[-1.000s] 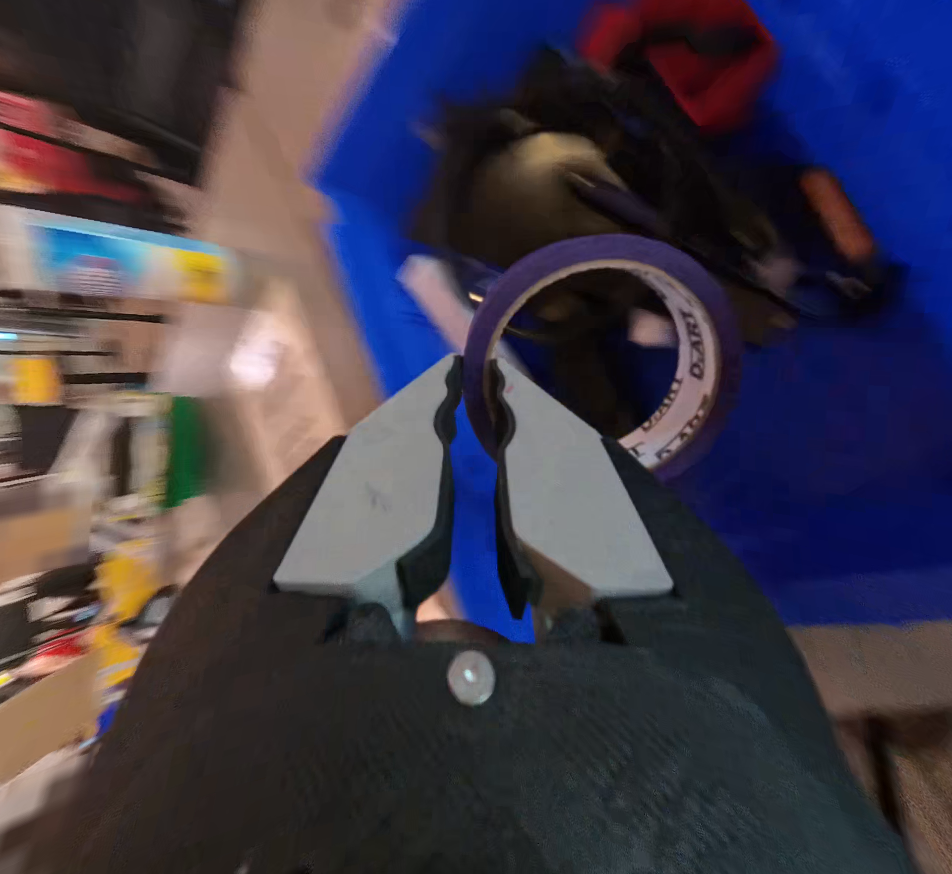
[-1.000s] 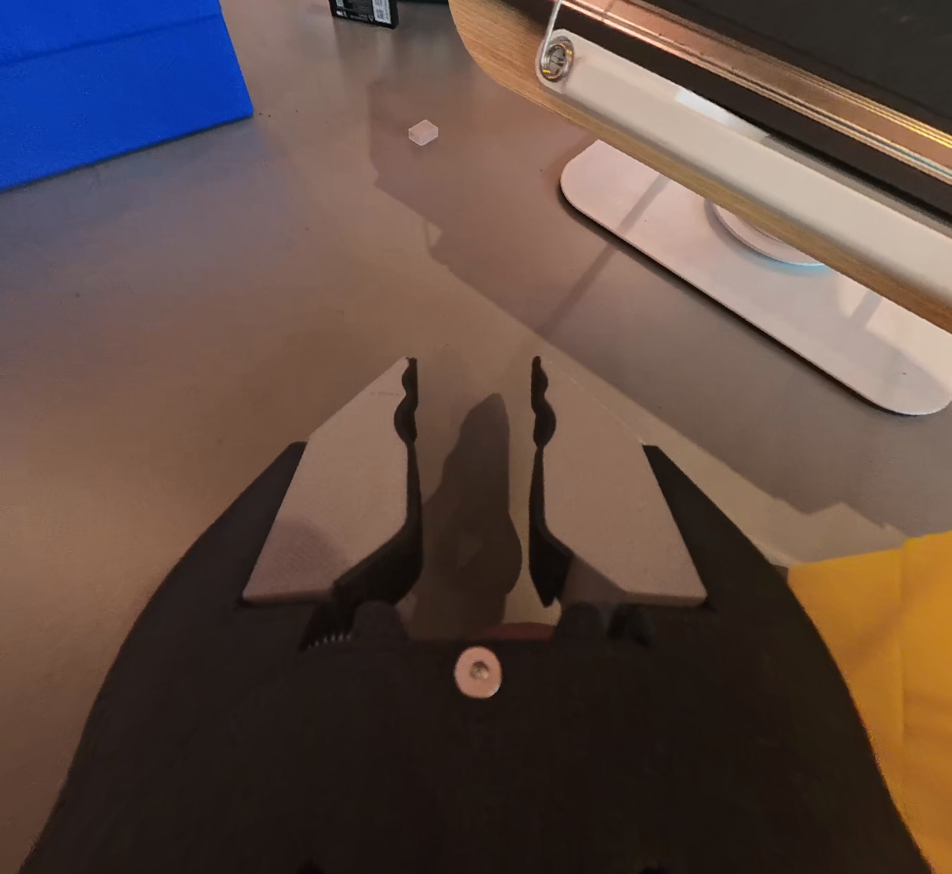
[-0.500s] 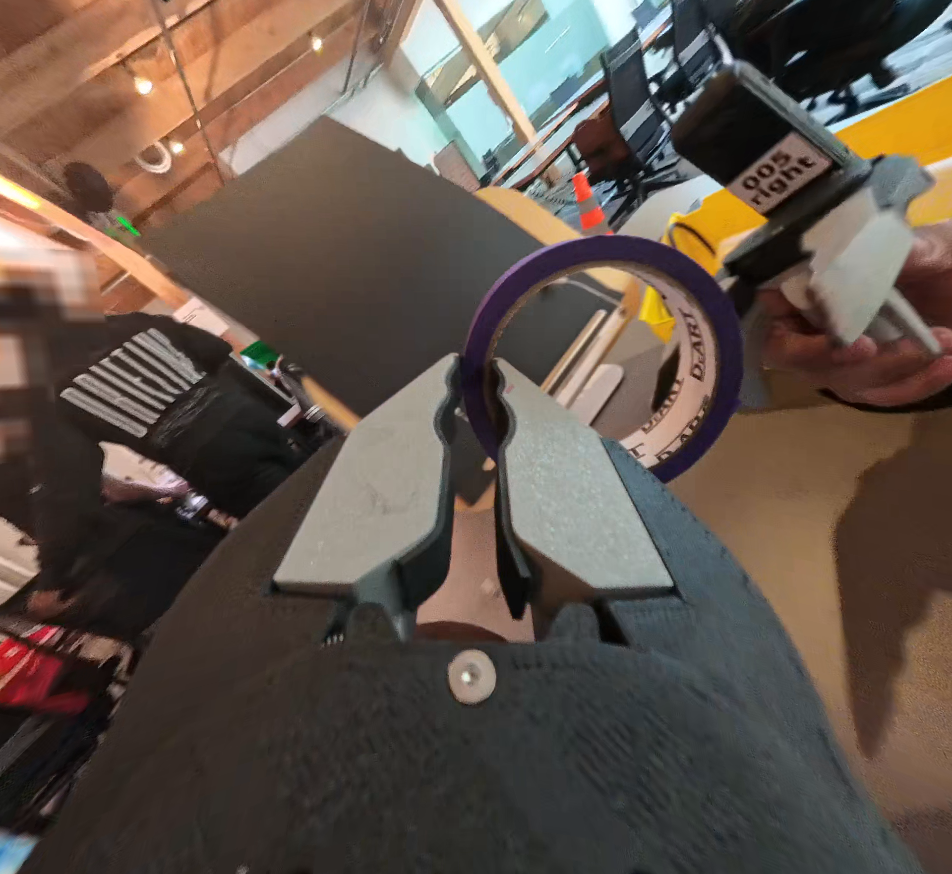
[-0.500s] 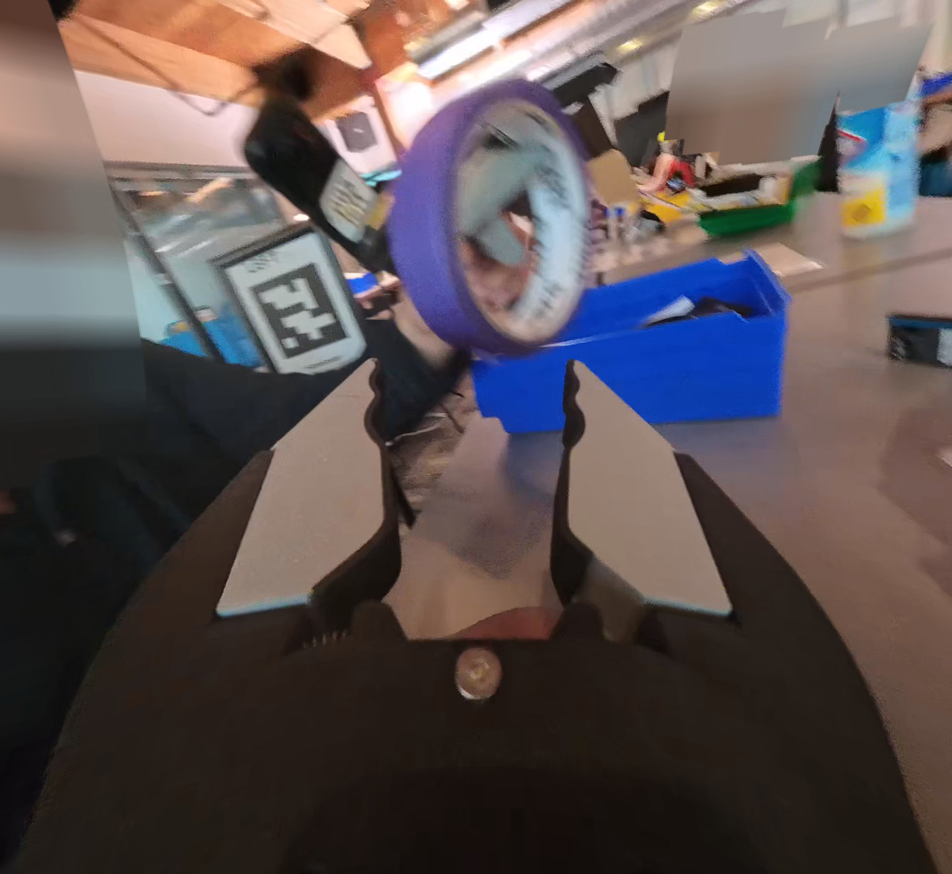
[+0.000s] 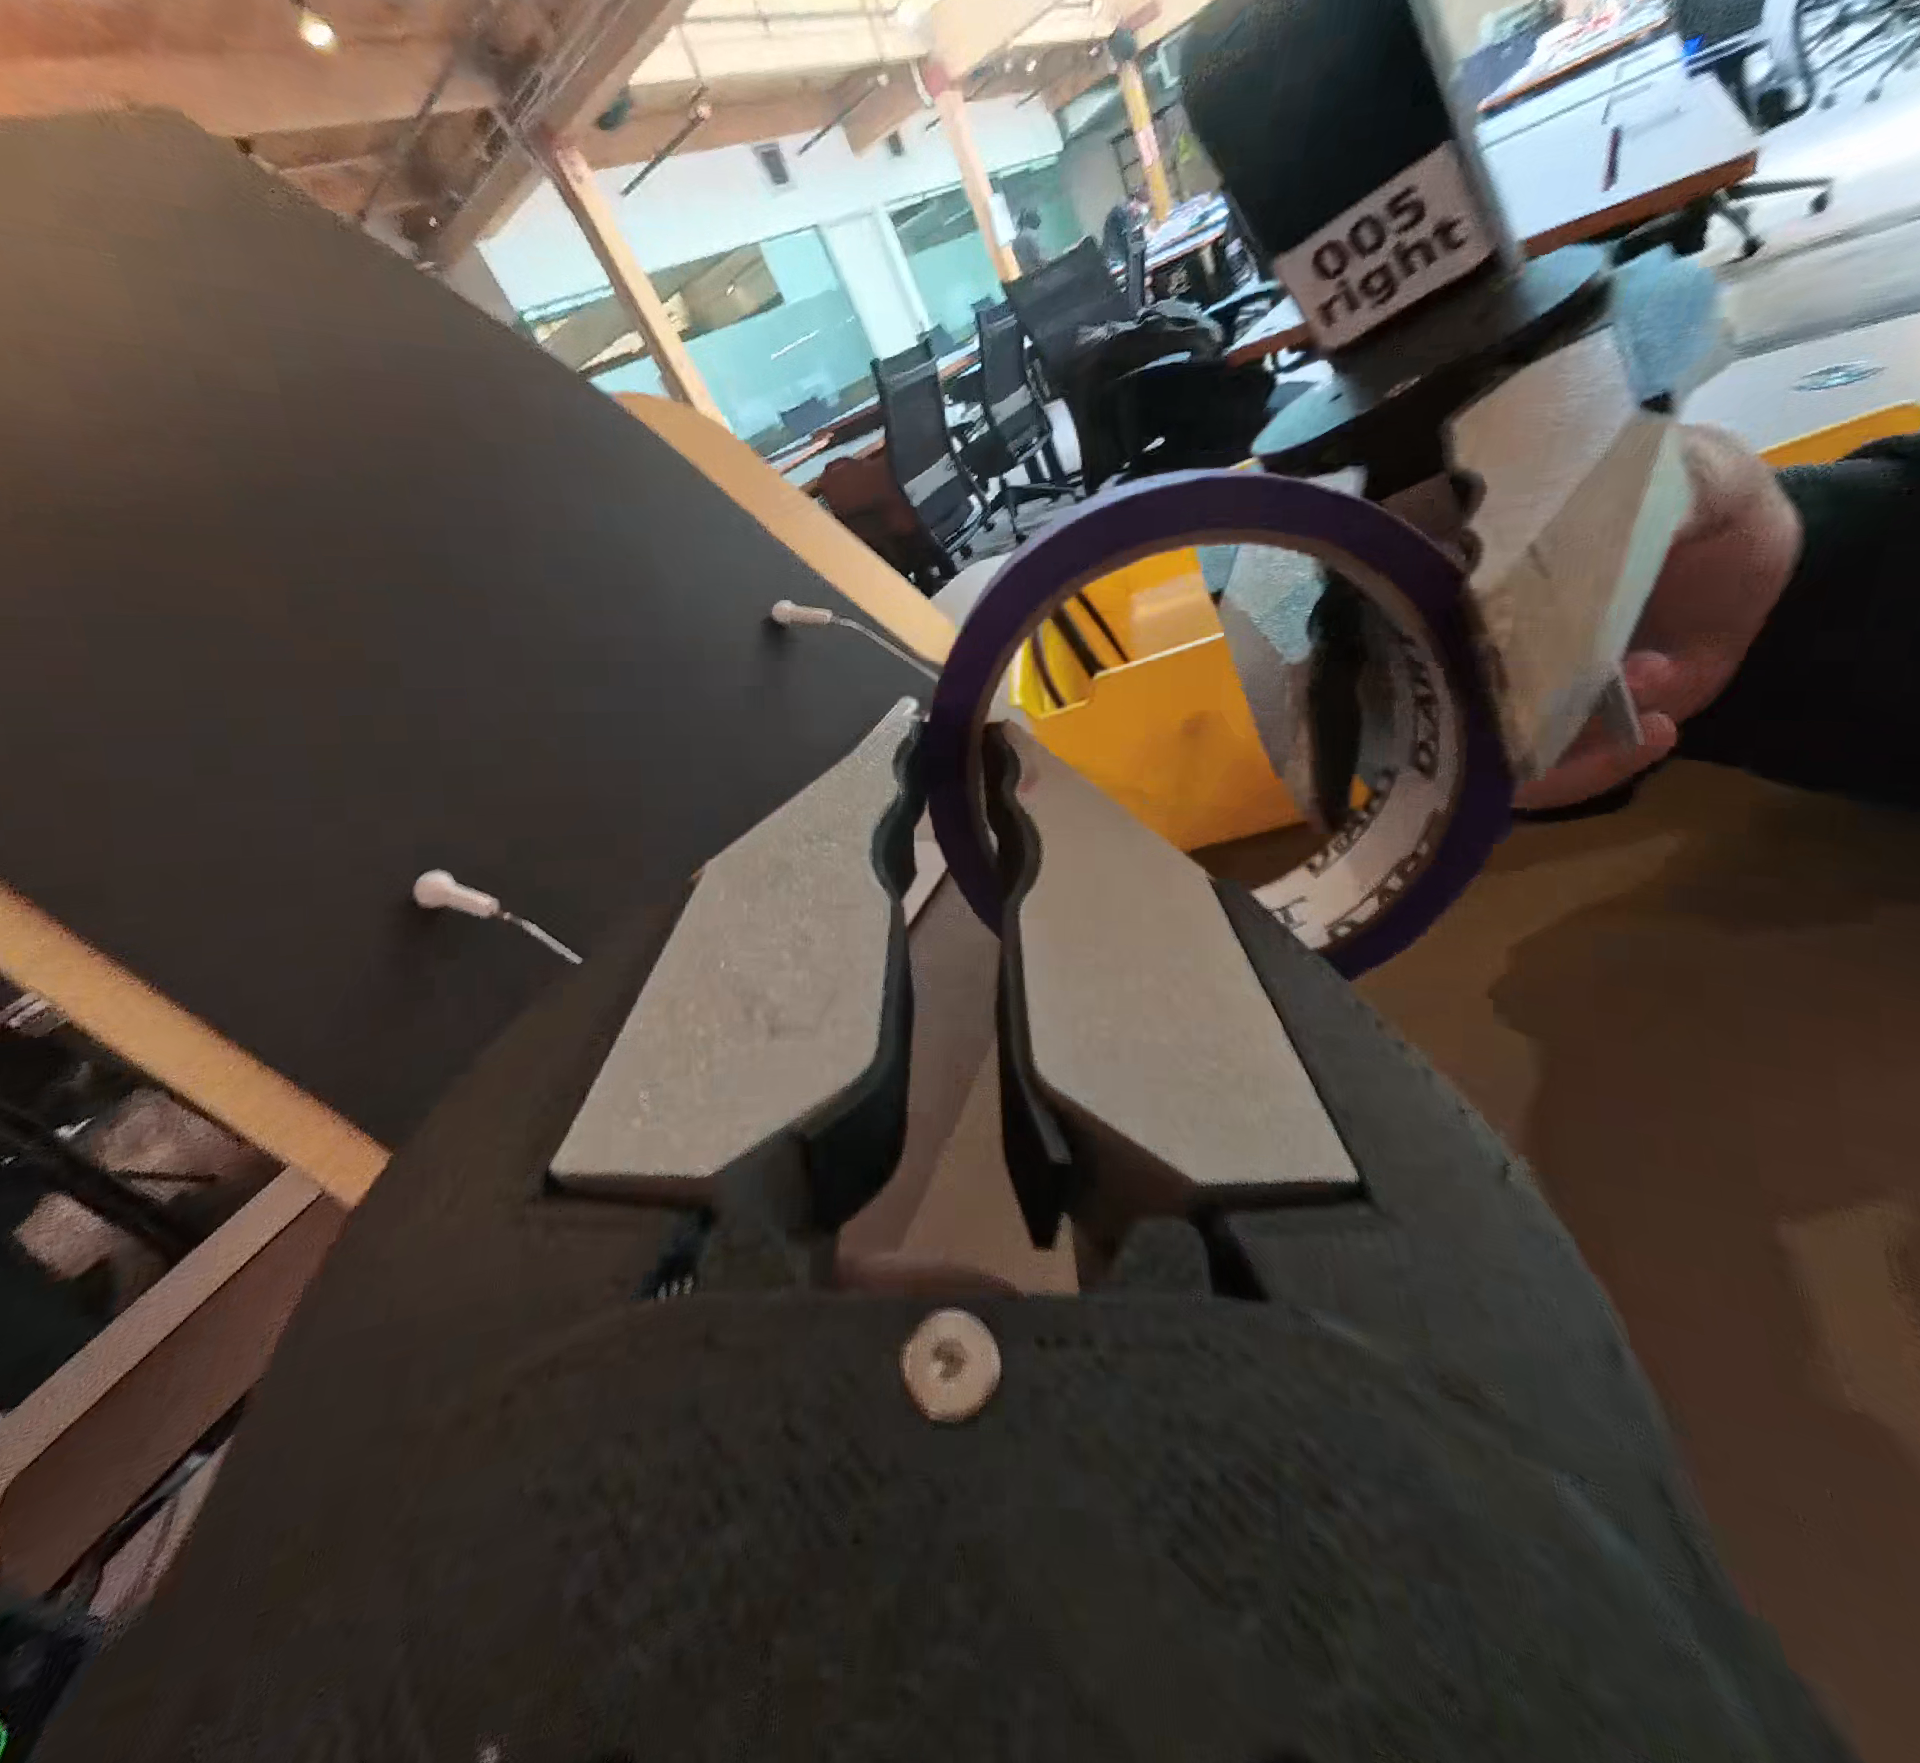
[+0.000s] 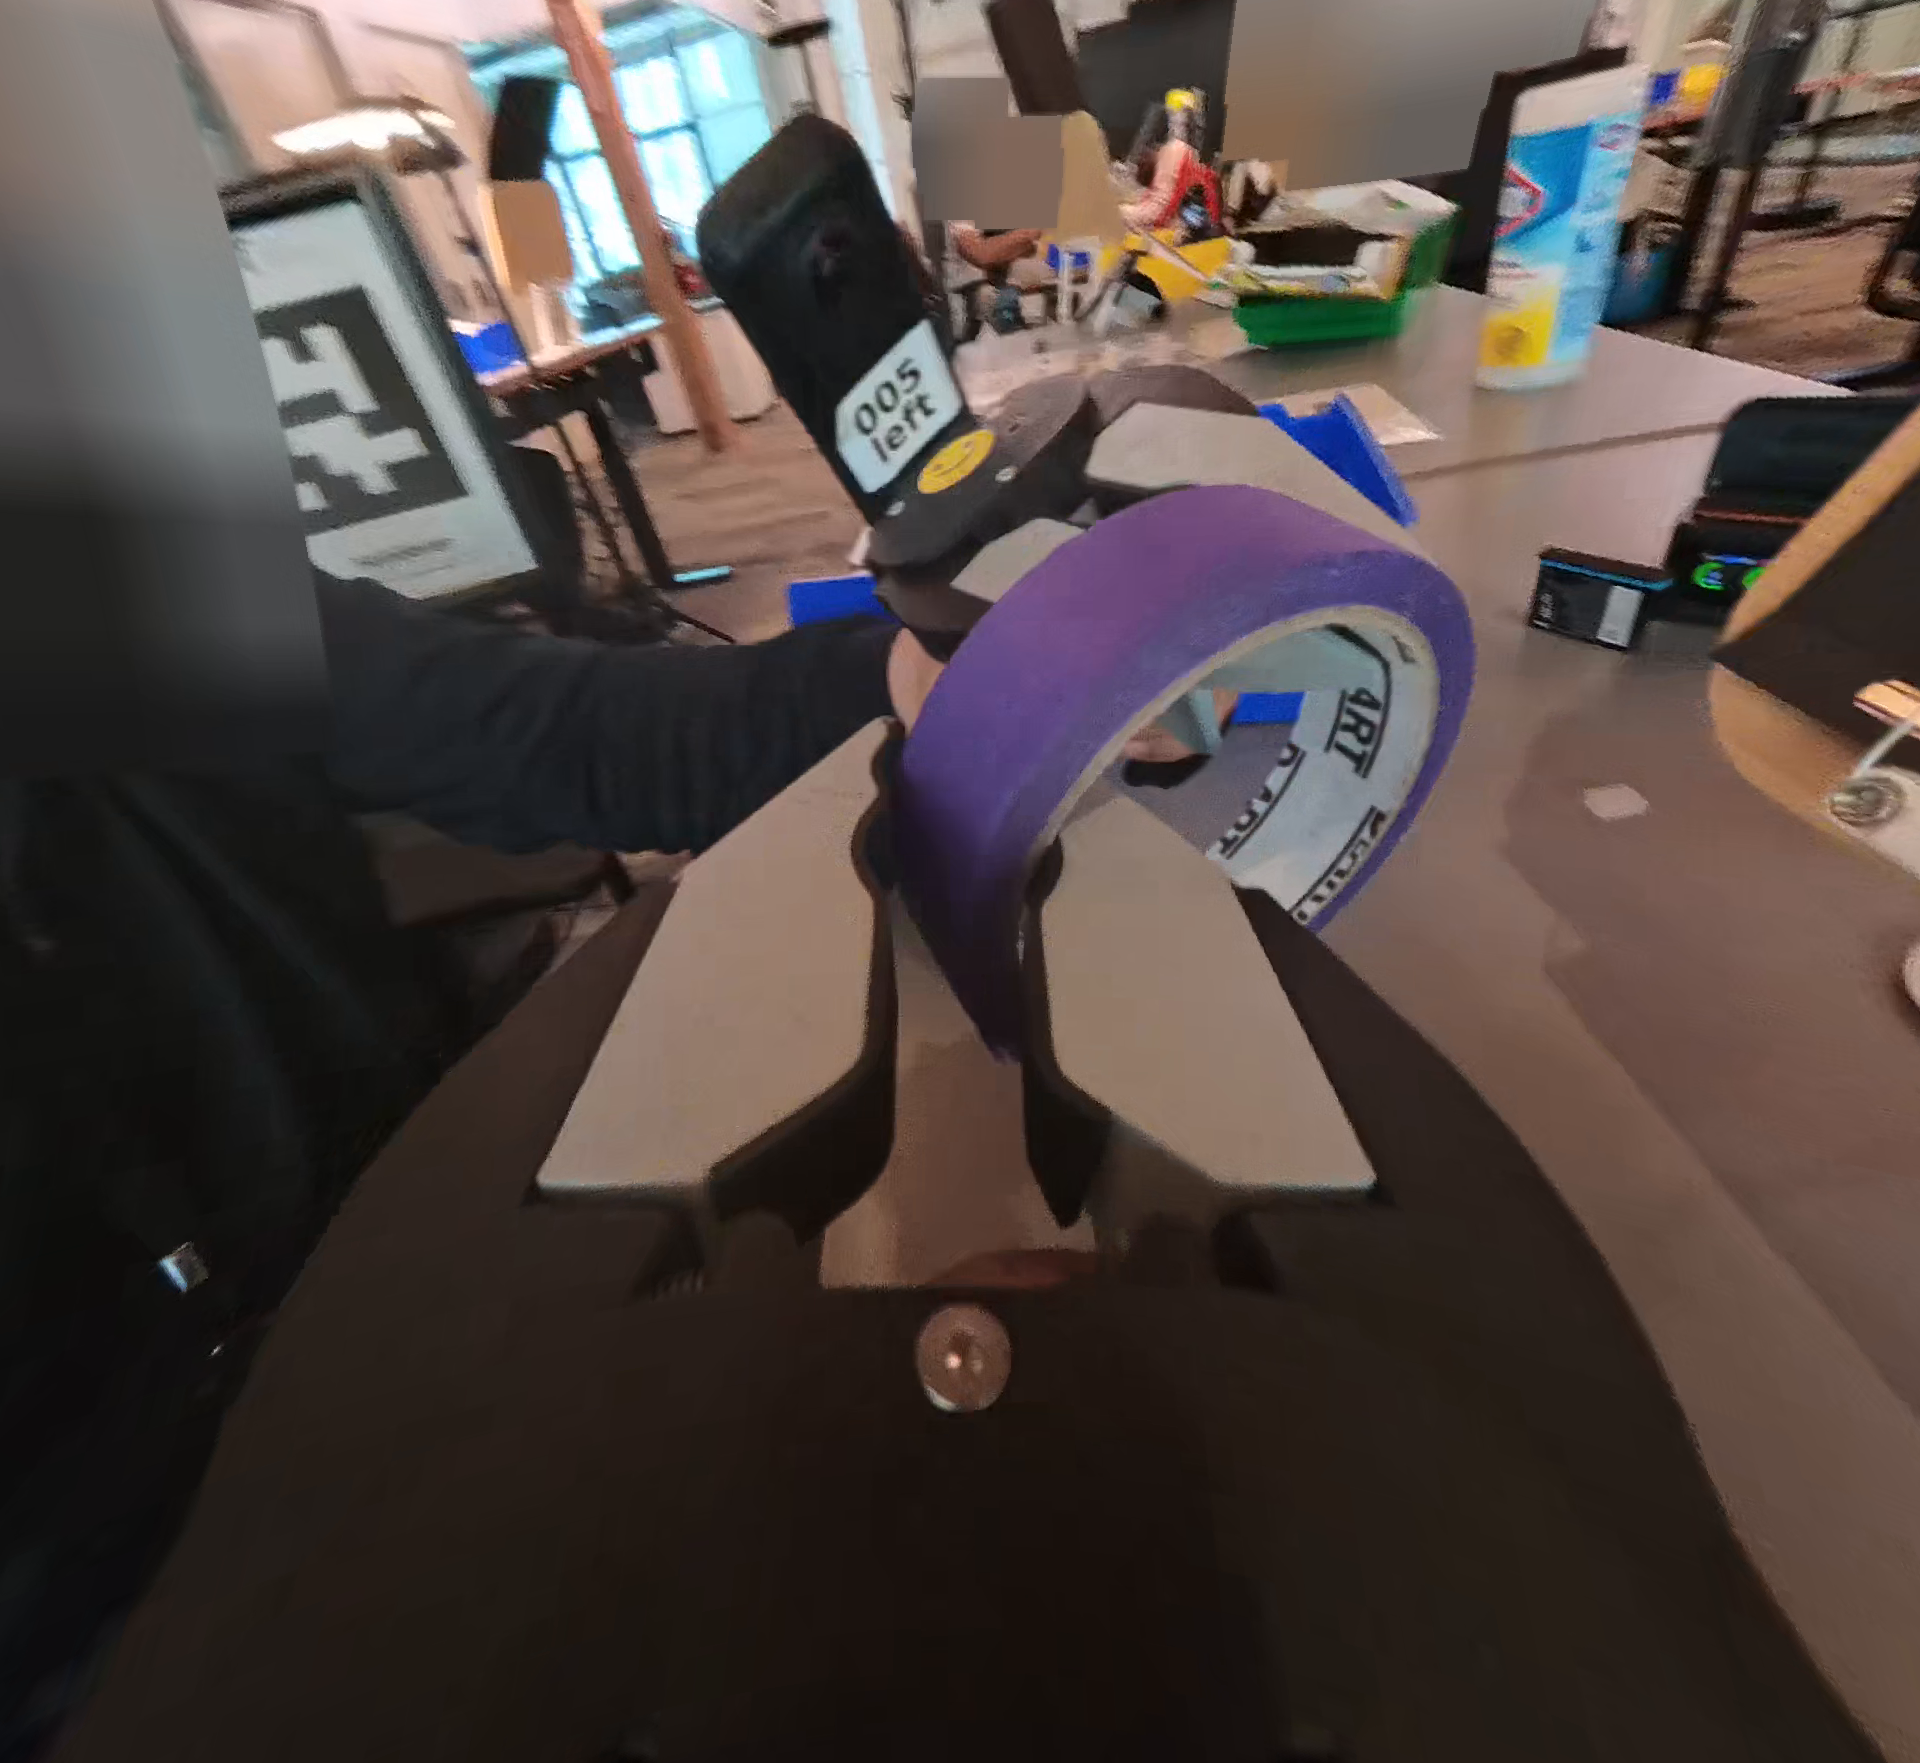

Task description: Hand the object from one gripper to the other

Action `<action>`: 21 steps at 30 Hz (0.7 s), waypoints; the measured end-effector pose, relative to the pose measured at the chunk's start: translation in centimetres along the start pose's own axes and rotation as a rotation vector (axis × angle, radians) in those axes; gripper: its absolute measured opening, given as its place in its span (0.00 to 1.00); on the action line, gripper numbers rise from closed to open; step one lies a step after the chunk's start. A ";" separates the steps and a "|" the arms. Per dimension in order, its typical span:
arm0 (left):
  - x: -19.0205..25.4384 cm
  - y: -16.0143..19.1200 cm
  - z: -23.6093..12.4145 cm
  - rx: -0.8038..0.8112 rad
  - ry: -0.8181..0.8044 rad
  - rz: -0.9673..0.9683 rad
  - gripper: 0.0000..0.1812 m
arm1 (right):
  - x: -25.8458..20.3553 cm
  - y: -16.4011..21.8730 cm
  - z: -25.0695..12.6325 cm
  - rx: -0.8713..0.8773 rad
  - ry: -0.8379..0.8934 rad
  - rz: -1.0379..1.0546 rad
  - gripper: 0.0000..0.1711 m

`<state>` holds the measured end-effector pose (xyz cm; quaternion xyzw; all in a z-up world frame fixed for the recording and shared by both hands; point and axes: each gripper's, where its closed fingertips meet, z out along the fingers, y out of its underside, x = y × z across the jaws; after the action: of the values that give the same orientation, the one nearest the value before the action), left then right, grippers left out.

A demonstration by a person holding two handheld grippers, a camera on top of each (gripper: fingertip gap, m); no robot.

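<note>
A purple tape roll (image 5: 1195,500) is held in the air above the table. My left gripper (image 5: 956,749) is shut on the roll's wall, one pad inside the ring and one outside. My right gripper (image 6: 961,783) is shut on the opposite side of the same roll (image 6: 1143,653), its pads pressing the wall from both sides. The right gripper also shows in the left wrist view (image 5: 1418,674), with one finger inside the ring. The left gripper shows in the right wrist view (image 6: 1091,508) behind the roll.
A yellow bin (image 5: 1164,747) and a black board (image 5: 312,518) stand behind the roll. A blue bin (image 6: 1345,451) and a small black box (image 6: 1590,596) sit on the grey table (image 6: 1610,1038). A person's hand (image 5: 1704,633) and dark sleeve (image 6: 582,716) hold the grippers. My hands' fingertips stand some 8 centimeters from each other.
My left gripper lifted the tape roll from over the blue bin into the air. My right gripper rose from the table, came to the roll with its jaws wide, and shut on the wall.
</note>
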<state>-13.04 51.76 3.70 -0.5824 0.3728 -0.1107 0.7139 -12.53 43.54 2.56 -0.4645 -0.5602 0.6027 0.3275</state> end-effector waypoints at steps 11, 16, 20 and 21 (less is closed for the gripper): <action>-1.9 2.7 -2.6 -0.055 0.185 -0.727 0.21 | 6.9 2.4 0.1 -0.342 0.649 -0.514 0.08; -0.2 1.0 -3.6 0.023 0.382 -0.944 0.30 | 8.7 4.9 -0.7 -0.583 0.826 -0.910 0.08; 3.2 0.9 -2.7 -0.049 0.482 -0.879 0.29 | 7.9 6.4 0.8 -0.649 0.769 -1.084 0.08; 3.6 0.8 -2.5 -0.046 0.483 -0.860 0.26 | 7.6 6.7 1.2 -0.656 0.752 -1.117 0.08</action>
<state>-12.44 47.95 1.42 -0.6570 0.2557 -0.5189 0.4835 -15.46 48.97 -5.52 -0.3593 -0.7140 -0.0506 0.5989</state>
